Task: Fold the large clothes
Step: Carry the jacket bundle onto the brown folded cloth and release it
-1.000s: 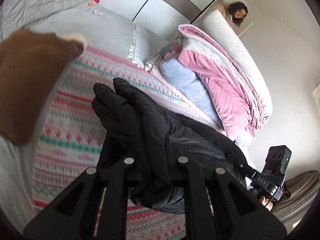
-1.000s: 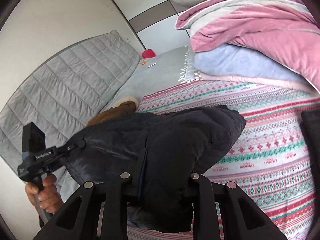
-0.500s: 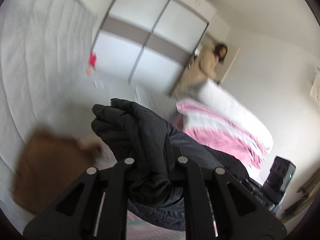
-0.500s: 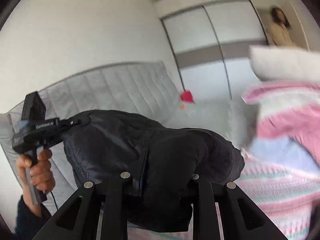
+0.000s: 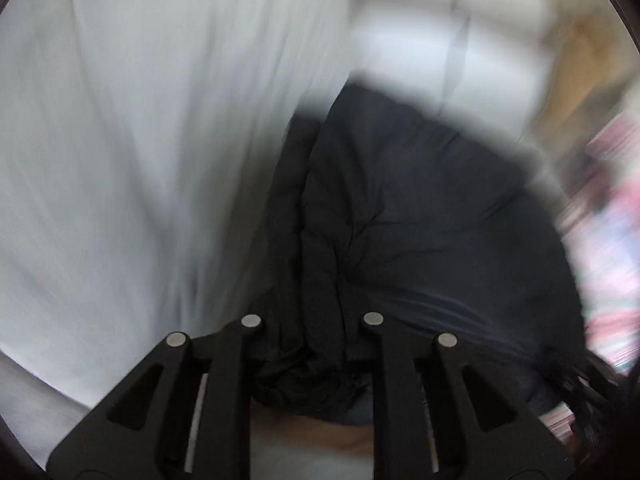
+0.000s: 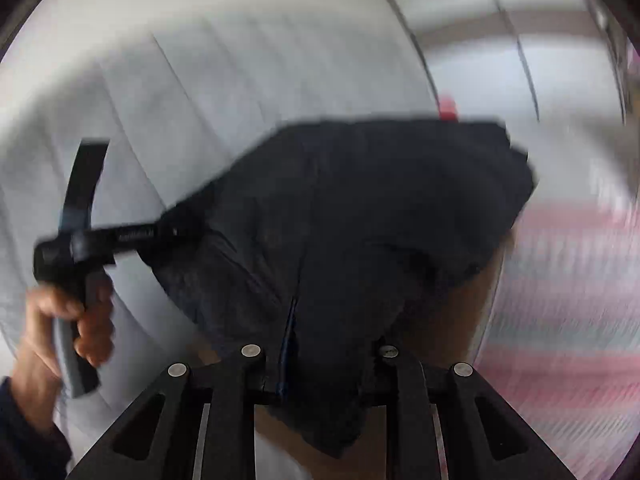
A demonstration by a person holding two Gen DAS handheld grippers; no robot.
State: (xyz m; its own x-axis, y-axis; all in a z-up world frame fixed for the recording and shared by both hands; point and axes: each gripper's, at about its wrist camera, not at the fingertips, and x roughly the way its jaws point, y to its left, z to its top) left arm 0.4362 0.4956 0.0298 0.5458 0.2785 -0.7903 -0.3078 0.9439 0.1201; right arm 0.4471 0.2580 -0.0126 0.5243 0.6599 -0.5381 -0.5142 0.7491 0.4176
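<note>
A large black padded jacket (image 5: 420,216) hangs in the air between both grippers. My left gripper (image 5: 312,344) is shut on a bunched edge of it. My right gripper (image 6: 320,360) is shut on another part of the jacket (image 6: 360,216), near a zip seam. In the right wrist view the left gripper (image 6: 120,236) shows at the left, held by a hand, with the jacket stretched from its tip. Both views are blurred by motion.
A grey quilted headboard (image 6: 180,92) fills the left of both views (image 5: 120,160). A striped pink patterned bedspread (image 6: 560,320) lies at the right. White wardrobe doors (image 6: 520,8) stand behind. Something brown (image 6: 448,332) lies under the jacket.
Both grippers have swung the jacket up and toward the headboard. The bedspread and pink bedding have slid to the right edge of the views. The grips have not changed.
</note>
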